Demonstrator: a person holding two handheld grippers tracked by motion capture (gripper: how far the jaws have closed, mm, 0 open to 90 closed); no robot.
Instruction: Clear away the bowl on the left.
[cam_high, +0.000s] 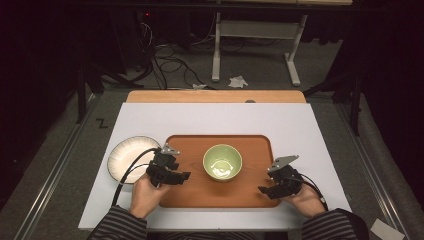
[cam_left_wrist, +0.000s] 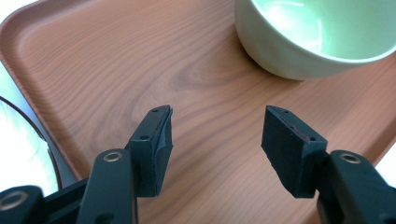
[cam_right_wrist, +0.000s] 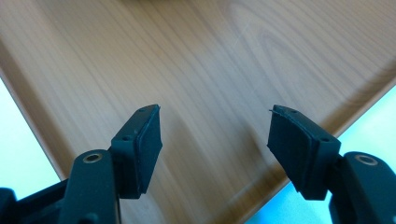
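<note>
Two grippers' fingers spread, left gripper, right gripper — wooden tray, white tabletop, dark room.

Pale green bowl on wood-grain brown tray; white, dark-rimmed plate.

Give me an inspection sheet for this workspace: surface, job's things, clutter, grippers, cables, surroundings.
Surface: white mat on a wooden table, no spills seen.
Job's things: green bowl, empty and upright, mid tray; white plate on the mat left of the tray, empty.
Clutter: nothing seen on the table.
Grippers: left gripper over the tray's left edge, jaws open, nothing between them; right gripper over the tray's near right corner, jaws open, nothing between them.
Cables: left gripper's cable lies across the plate; loose cables on the floor beyond.
Surroundings: dark room, a white stand, crumpled paper on the floor.
</note>
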